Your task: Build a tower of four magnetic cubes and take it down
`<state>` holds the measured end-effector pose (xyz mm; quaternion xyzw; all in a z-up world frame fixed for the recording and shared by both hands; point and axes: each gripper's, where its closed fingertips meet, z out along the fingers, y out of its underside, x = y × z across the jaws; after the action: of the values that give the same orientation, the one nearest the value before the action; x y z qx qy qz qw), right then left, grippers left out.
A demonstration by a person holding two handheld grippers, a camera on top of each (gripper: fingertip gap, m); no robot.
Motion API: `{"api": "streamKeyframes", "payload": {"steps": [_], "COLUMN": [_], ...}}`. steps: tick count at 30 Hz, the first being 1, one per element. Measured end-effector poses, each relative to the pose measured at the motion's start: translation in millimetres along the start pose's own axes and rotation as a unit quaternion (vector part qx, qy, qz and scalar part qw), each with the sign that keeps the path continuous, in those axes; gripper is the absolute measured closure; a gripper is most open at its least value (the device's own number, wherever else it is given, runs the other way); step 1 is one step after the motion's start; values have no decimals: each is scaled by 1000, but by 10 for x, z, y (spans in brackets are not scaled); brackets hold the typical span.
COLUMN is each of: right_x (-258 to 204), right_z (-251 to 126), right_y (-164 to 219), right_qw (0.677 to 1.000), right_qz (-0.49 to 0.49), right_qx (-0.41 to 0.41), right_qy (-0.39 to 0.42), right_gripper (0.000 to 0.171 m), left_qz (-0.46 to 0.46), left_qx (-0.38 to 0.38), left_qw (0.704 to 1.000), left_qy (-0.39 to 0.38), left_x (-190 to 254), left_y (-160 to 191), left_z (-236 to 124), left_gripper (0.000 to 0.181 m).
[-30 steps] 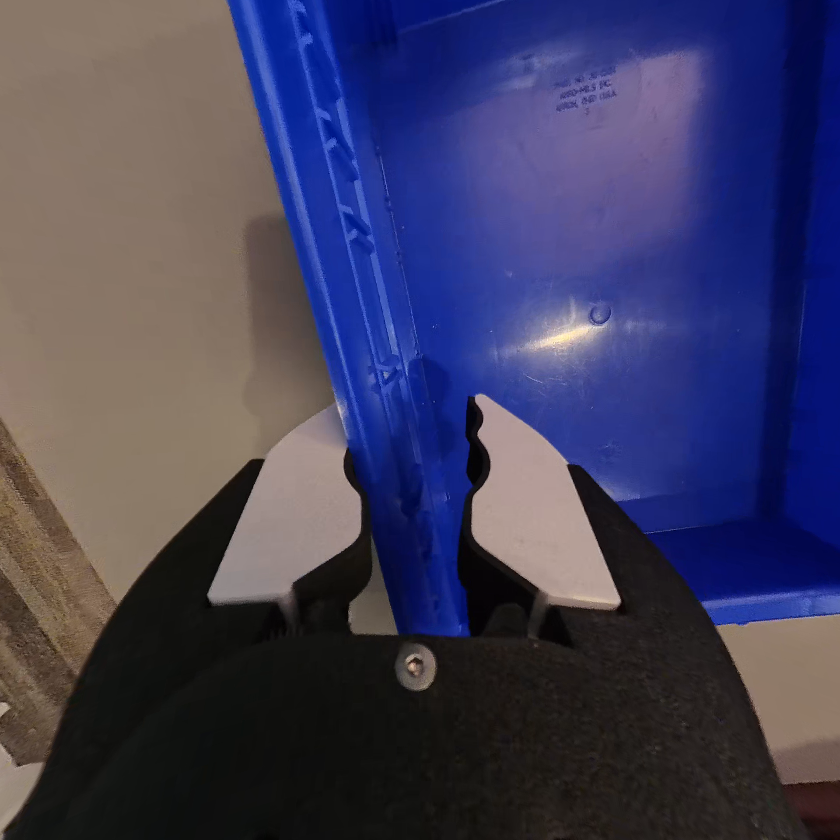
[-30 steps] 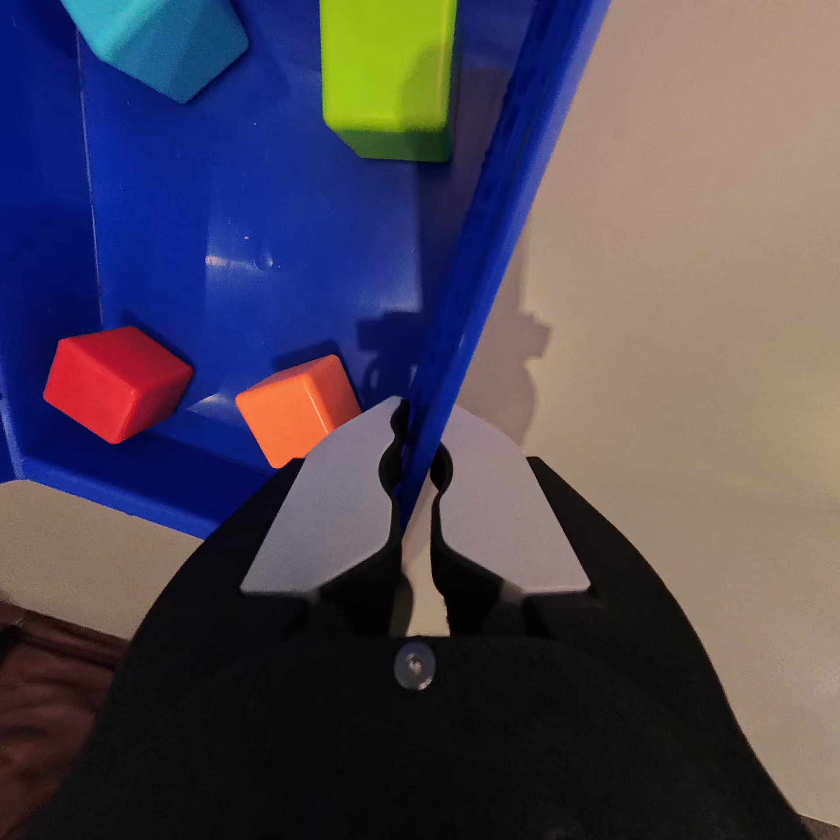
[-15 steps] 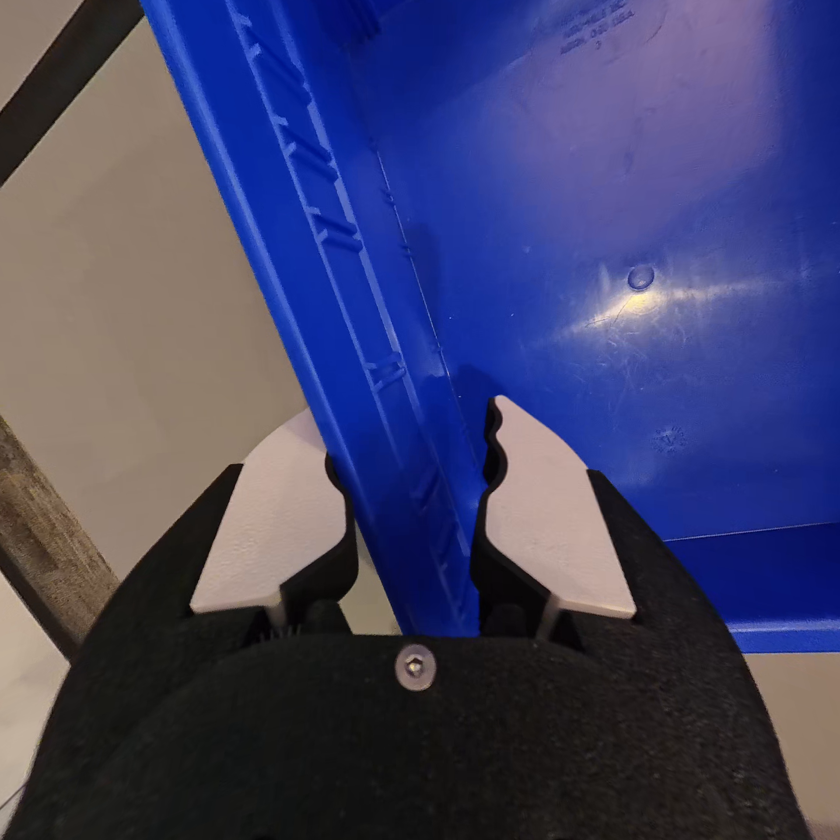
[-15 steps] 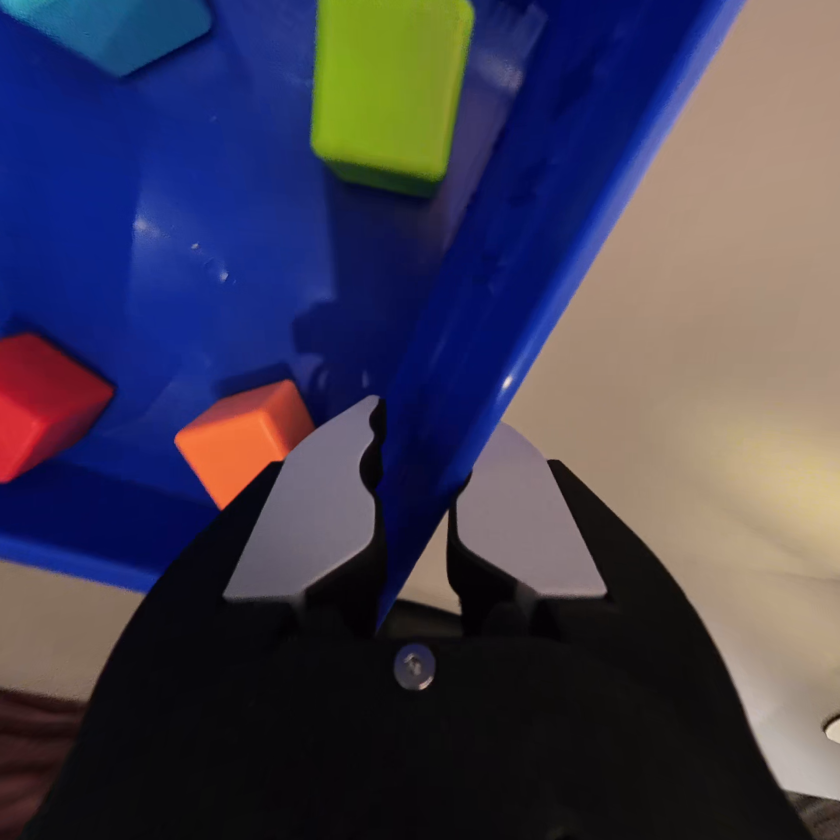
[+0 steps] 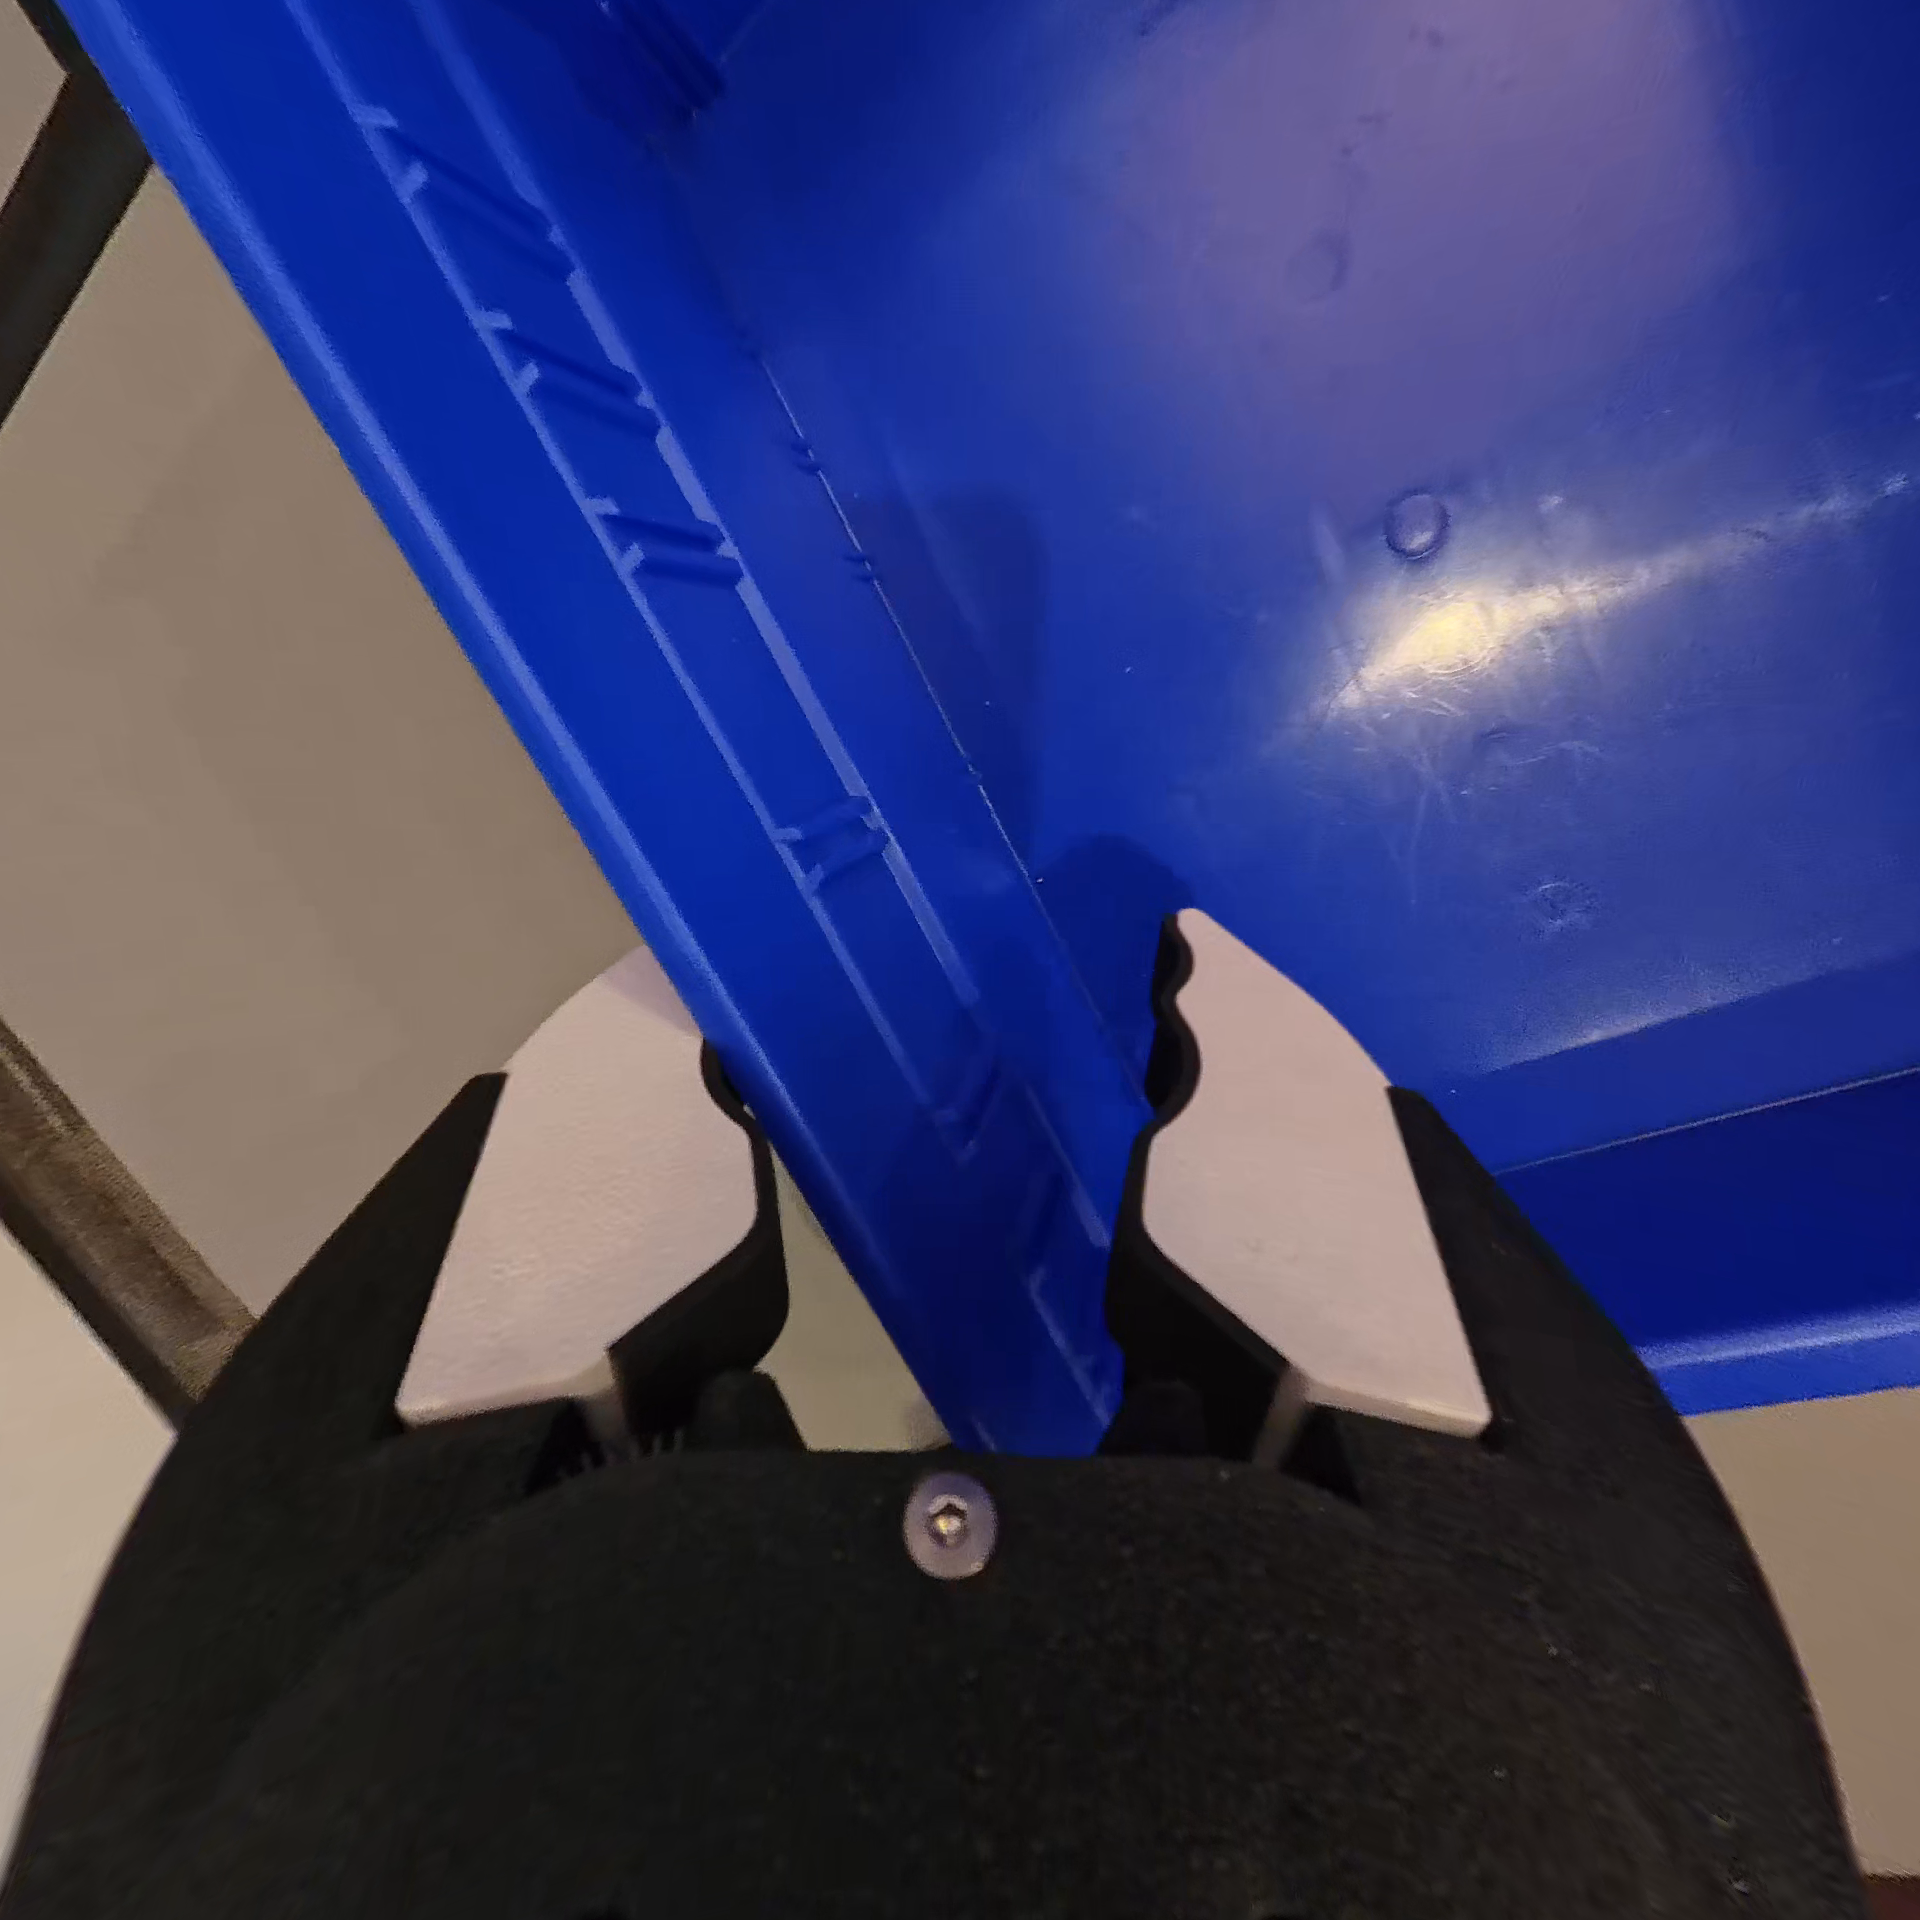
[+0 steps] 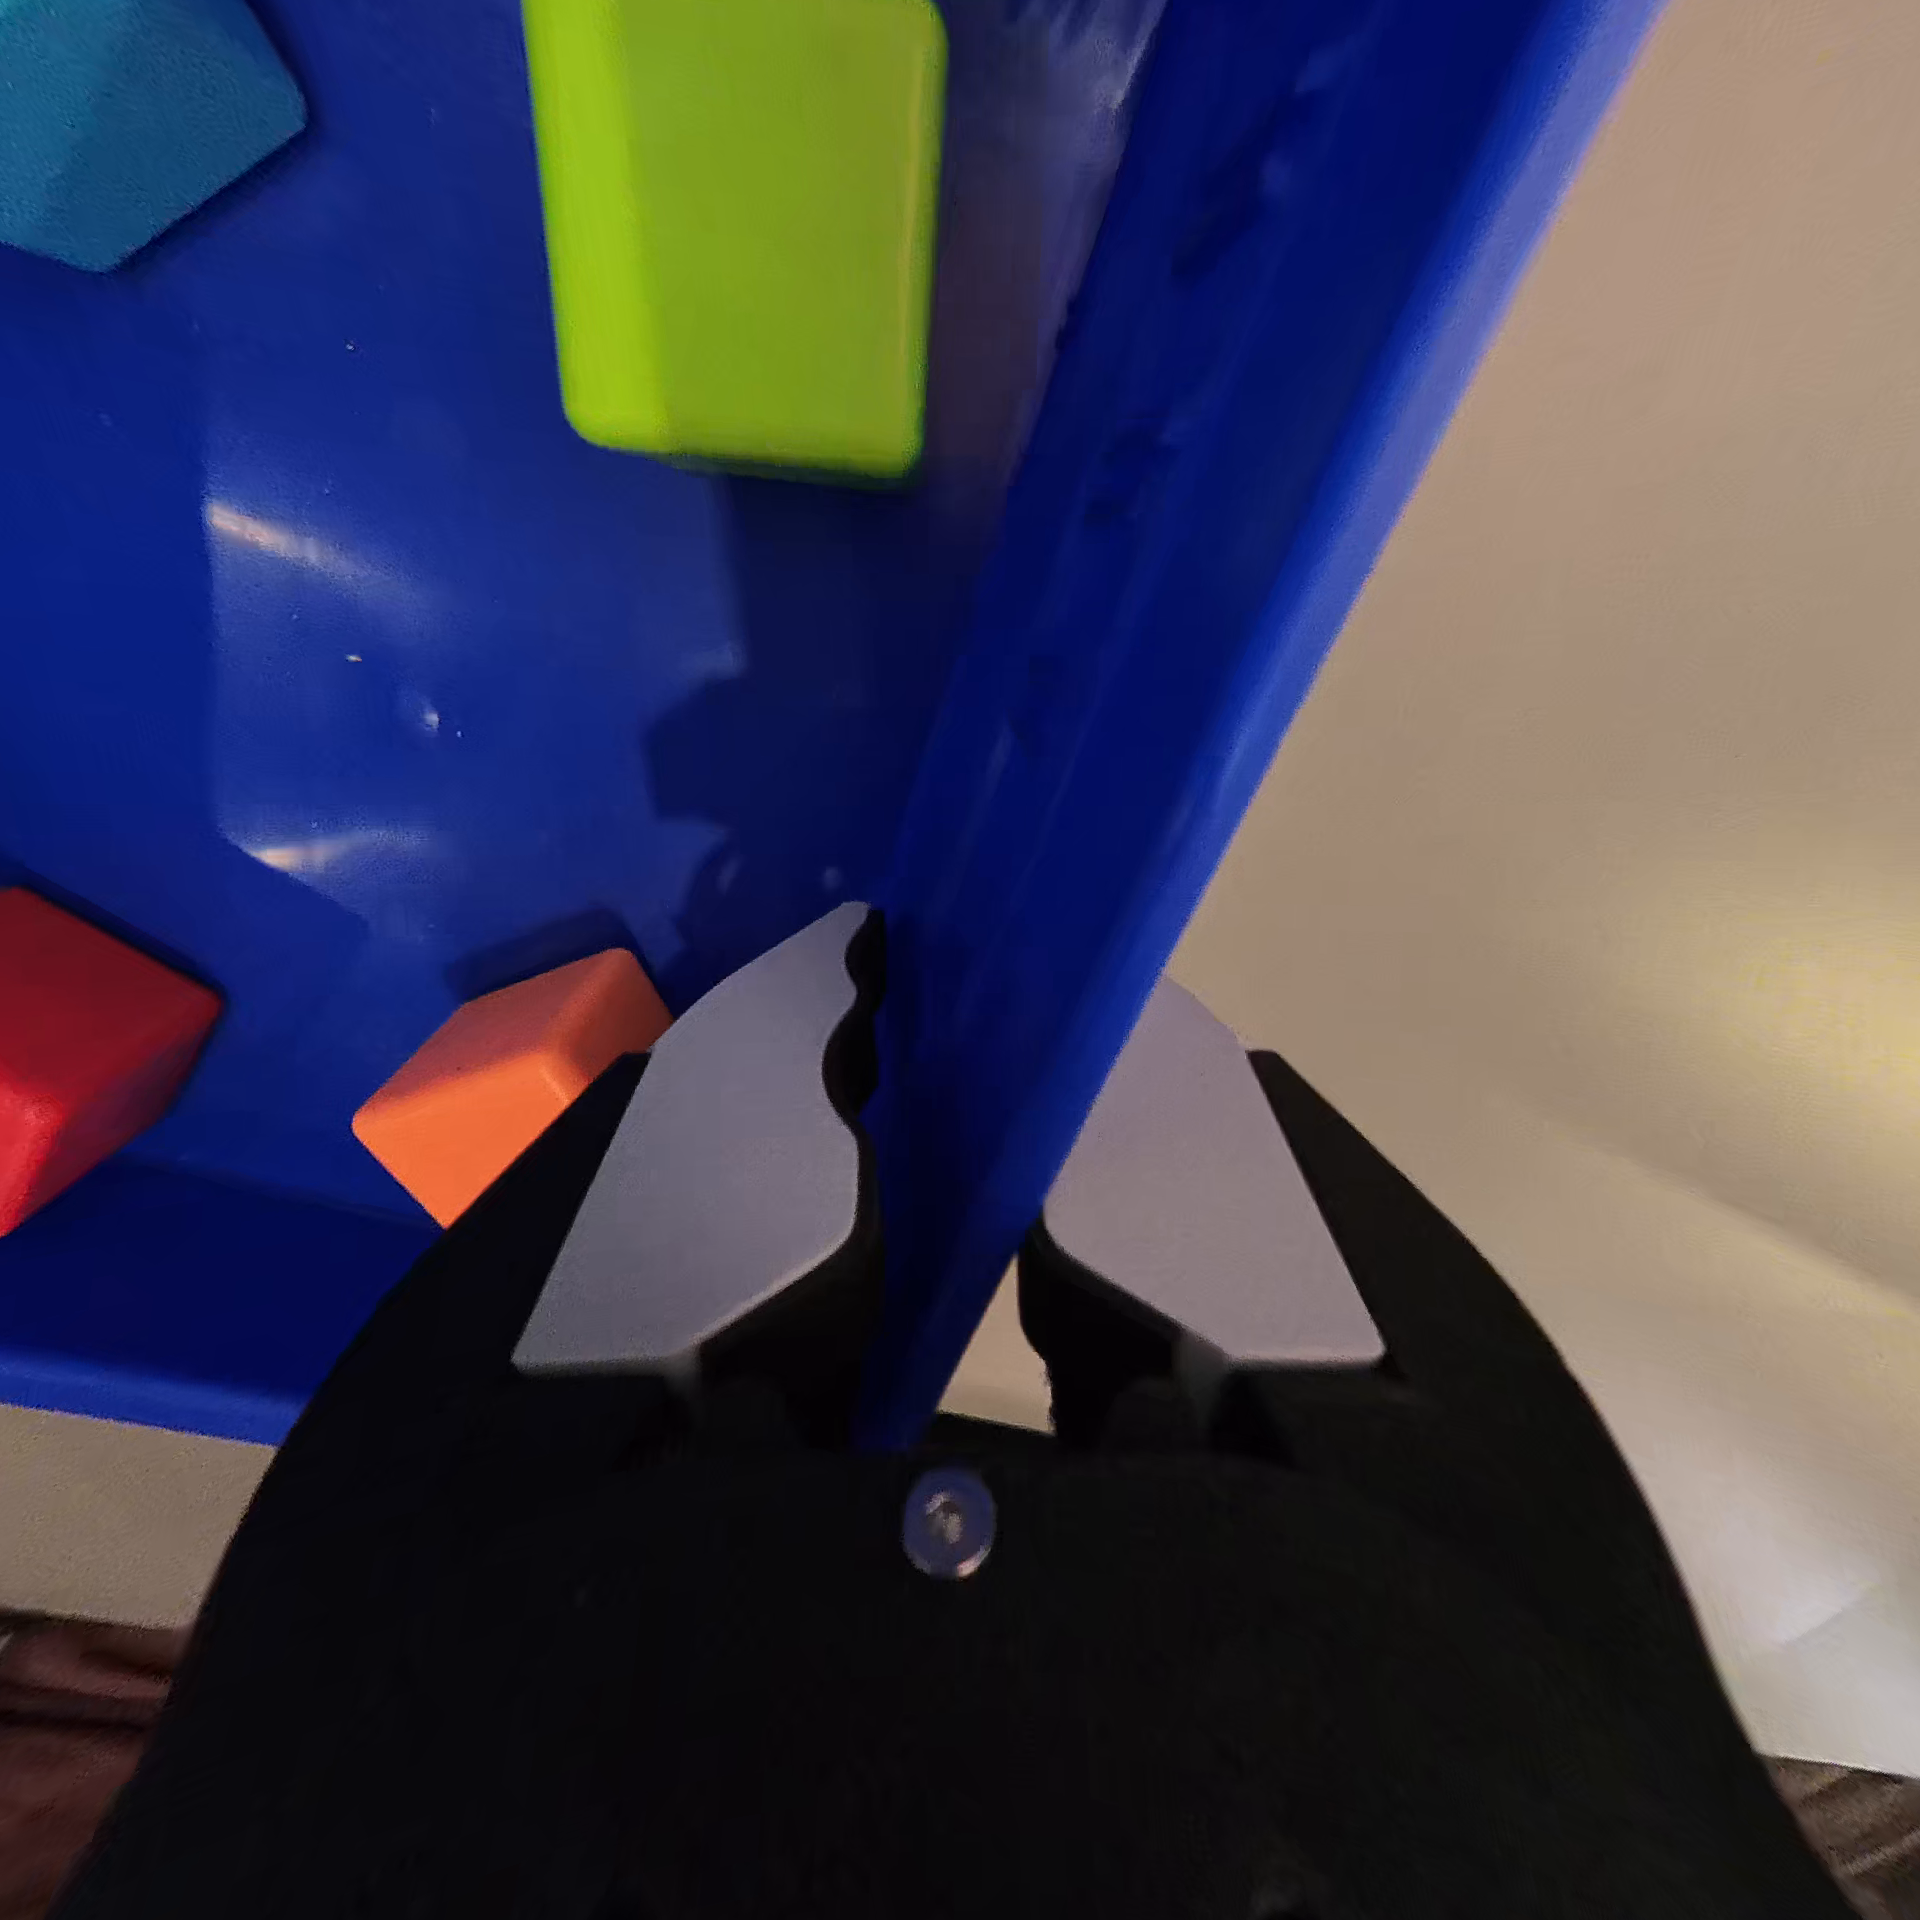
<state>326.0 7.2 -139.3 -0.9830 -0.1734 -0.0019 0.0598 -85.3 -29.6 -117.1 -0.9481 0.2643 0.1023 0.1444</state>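
Note:
My left gripper [image 5: 925, 966] is shut on the left wall of a blue plastic bin [image 5: 644, 582], one finger inside and one outside. My right gripper [image 6: 1013, 956] is shut on the bin's right wall [image 6: 1195, 520] in the same way. Inside the bin lie a lime green cube [image 6: 738, 229], a teal cube [image 6: 114, 114], a red cube [image 6: 73, 1049] and an orange cube [image 6: 509, 1081] close to my right gripper's inner finger. They lie apart, none stacked. The left wrist view shows only bare bin floor.
A beige table surface [image 5: 260, 675] lies under the bin. A dark bar [image 5: 52, 229] and a wood-look strip [image 5: 94, 1226] run past the table's left side. A white sheet [image 6: 1662, 1455] lies at the right. Spacing between my two grippers at the tips: around 40 centimetres. The lime green cube [image 6: 738, 229] lies around 9 centimetres away from my right fingertips.
Both grippers have stayed clamped on the bin walls. The walls lean more steeply in both views, and the table edges have come into sight. The cubes look larger and the red one has slid toward the view's left edge.

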Motion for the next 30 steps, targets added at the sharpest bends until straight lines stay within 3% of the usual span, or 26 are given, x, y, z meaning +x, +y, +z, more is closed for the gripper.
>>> {"api": "streamKeyframes", "payload": {"steps": [4, 6, 9, 12, 16, 20, 26, 30], "right_x": [-73, -122, -104, -78, 8, 207, 454, 471], "right_z": [40, 41, 45, 46, 38, -27, -284, -683], "right_y": [20, 28, 27, 25, 86, 263, 492, 481], "right_qw": [998, 995, 991, 991, 990, 987, 985, 987], "right_qz": [22, 34, 51, 53, 46, 64, 90, 90], "right_qx": [-34, -51, -66, -68, -77, -98, -98, -94], "right_qy": [-48, -83, -100, -104, -110, -110, -106, -89], "right_gripper": [158, 163, 164, 164, 164, 164, 164, 164], "left_qz": [-32, -37, -52, -102, -161, -184, -209, -213], "left_qx": [35, 78, 159, 273, 385, 406, 418, 413], "left_qw": [998, 996, 986, 955, 899, 878, 876, 879], "left_qy": [44, 39, 1, -52, -133, -173, -118, -109], "left_x": [-4, -63, -253, -560, -1044, -1342, -1411, -1465], "left_y": [-91, -180, -340, -532, -535, -373, -303, -248], "left_z": [-116, -285, -613, -1008, -1431, -1615, -1664, -1682], "left_gripper": [110, 116, 110, 106, 117, 121, 121, 120]}}
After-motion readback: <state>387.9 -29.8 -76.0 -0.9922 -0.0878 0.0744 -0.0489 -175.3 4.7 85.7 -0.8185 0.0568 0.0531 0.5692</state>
